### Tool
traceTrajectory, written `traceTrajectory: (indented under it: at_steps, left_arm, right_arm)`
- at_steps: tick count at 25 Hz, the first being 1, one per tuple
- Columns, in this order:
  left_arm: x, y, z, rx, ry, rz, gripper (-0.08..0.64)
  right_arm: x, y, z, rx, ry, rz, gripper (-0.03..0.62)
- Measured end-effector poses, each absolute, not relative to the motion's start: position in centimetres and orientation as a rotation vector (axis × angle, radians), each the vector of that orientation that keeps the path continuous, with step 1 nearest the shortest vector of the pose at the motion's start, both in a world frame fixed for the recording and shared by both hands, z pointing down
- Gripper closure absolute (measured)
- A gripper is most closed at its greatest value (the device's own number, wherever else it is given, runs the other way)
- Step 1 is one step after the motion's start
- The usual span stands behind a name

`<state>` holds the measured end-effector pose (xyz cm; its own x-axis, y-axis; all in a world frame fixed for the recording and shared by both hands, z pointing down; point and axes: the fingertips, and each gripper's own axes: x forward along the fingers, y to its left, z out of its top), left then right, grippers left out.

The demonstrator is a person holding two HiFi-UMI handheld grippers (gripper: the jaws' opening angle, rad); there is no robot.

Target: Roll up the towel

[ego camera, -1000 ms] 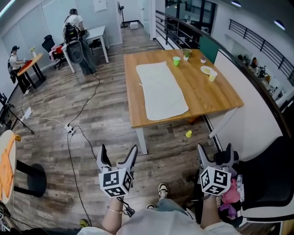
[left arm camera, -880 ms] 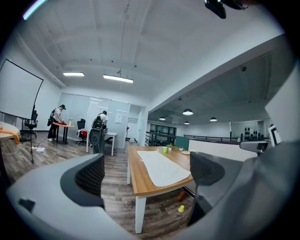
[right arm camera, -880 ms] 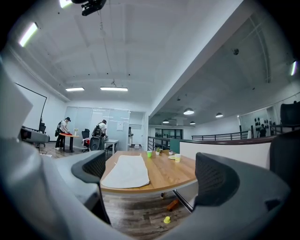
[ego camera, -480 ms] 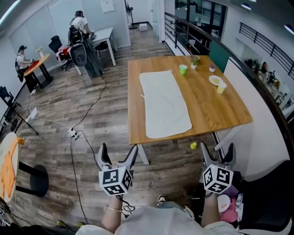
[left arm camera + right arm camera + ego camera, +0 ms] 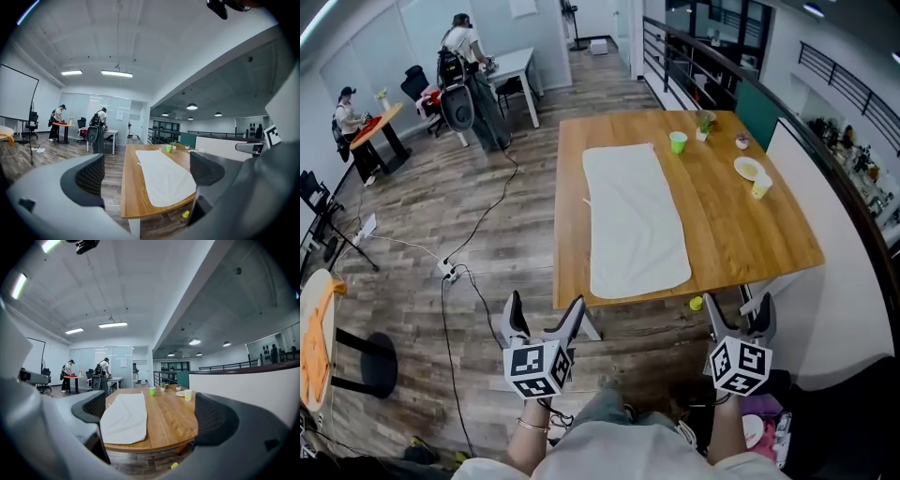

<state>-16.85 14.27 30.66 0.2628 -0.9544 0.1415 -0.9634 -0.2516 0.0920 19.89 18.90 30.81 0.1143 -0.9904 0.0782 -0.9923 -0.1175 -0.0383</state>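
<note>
Both tongs hang released and empty, the left tongs [image 5: 544,305] and the right tongs [image 5: 738,302] held level and low before our body, jaws spread and pointing forward. Ahead of them, well apart, stands the table [image 5: 722,225]. On it the towel [image 5: 636,220] lies flat, its near end ahead between the two. We judge rolling not yet begun: next we must step close and pinch that near edge.

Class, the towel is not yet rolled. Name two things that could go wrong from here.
The white cloth towel ends close to the wooden table's near edge, so a tug might drag it off. The black cable on the floor and the small yellow object under the table could cause a trip on the way in.
</note>
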Motion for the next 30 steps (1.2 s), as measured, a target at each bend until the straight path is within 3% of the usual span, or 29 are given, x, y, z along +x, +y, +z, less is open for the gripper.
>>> traceTrajectory:
  at_steps: [30]
  left_arm:
    - [-16.8, -12.6, 29.2, 2.345, -1.813, -0.009, 0.005]
  right_arm:
    - [19.8, -7.5, 27.1, 2.254, -2.102, 0.044, 0.006]
